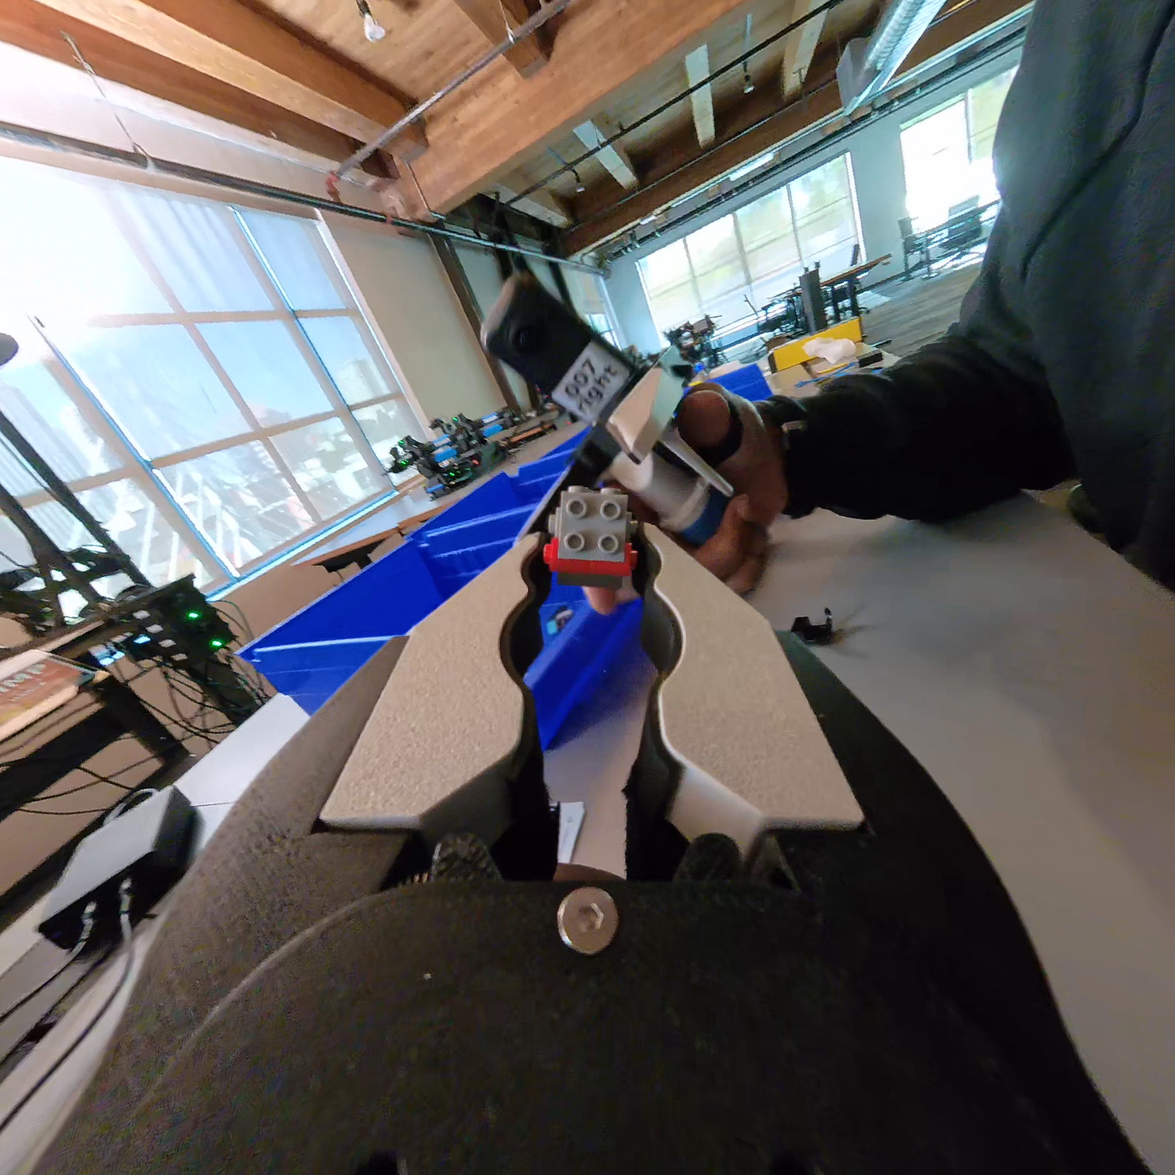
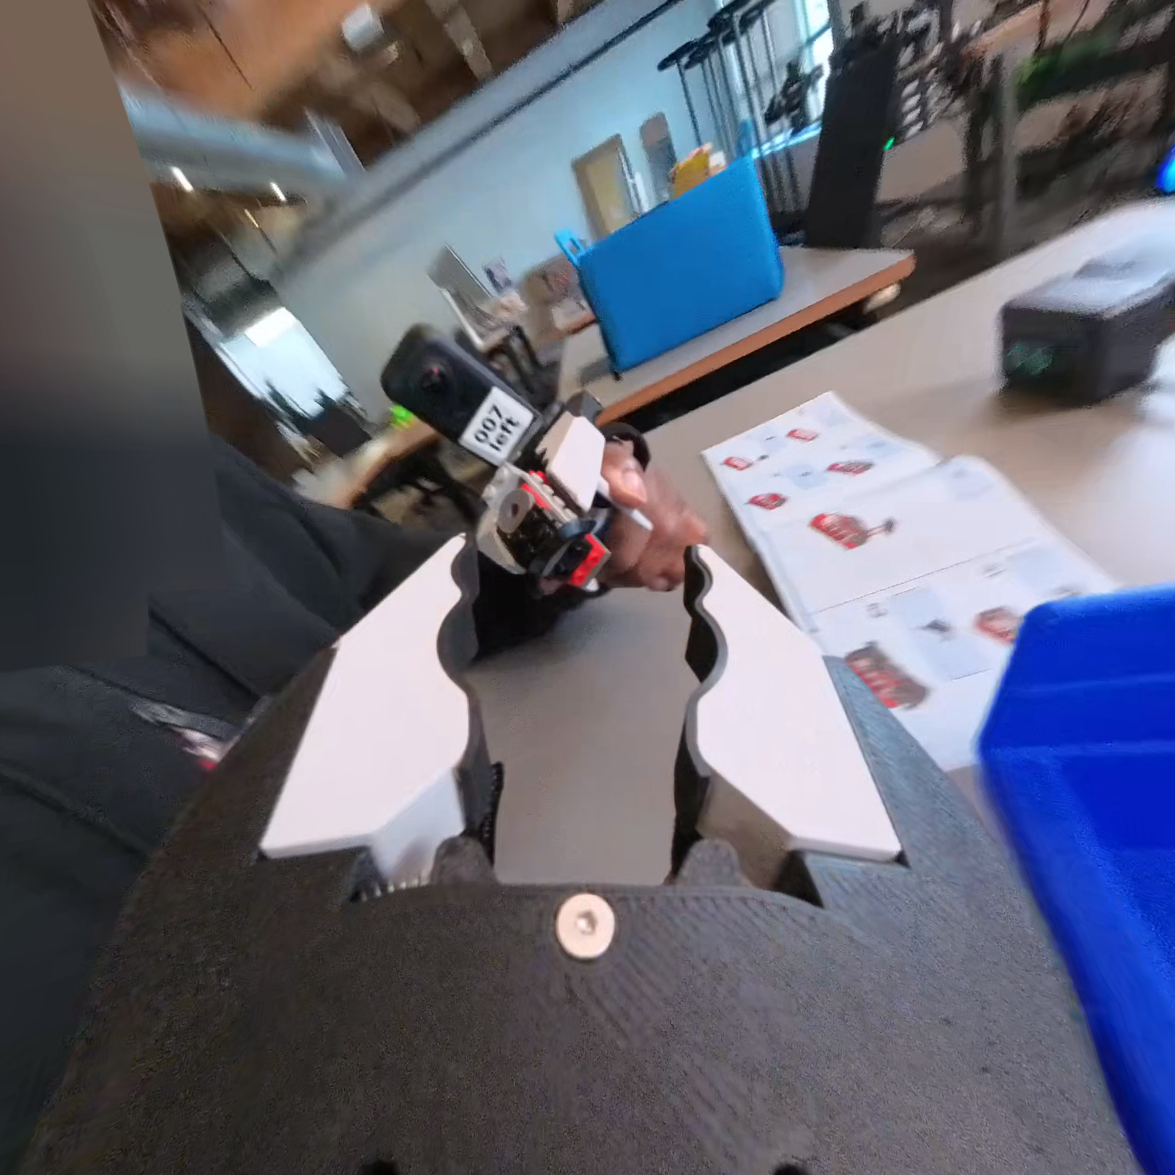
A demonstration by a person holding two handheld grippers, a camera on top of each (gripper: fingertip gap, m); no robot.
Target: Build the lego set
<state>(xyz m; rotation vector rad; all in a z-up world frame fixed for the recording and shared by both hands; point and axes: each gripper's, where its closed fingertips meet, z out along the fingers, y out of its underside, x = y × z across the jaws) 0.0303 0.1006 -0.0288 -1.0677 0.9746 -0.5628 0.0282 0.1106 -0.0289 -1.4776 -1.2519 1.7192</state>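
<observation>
Lego chunk (image 1: 590,540), grey studs over red, sits pinched in my left hand-held gripper (image 1: 588,547), held up above the tabletop (image 1: 954,667). My right hand-held gripper (image 2: 575,559) is spread wide with nothing in it, instruction booklet (image 2: 890,559) lying beside a blue bin (image 2: 1093,795).

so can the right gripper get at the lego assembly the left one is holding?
Probably yes. The right gripper has its jaws open and empty, pointed at the small grey-and-red lego assembly clamped in the left gripper, with only bare grey tabletop between them.
</observation>
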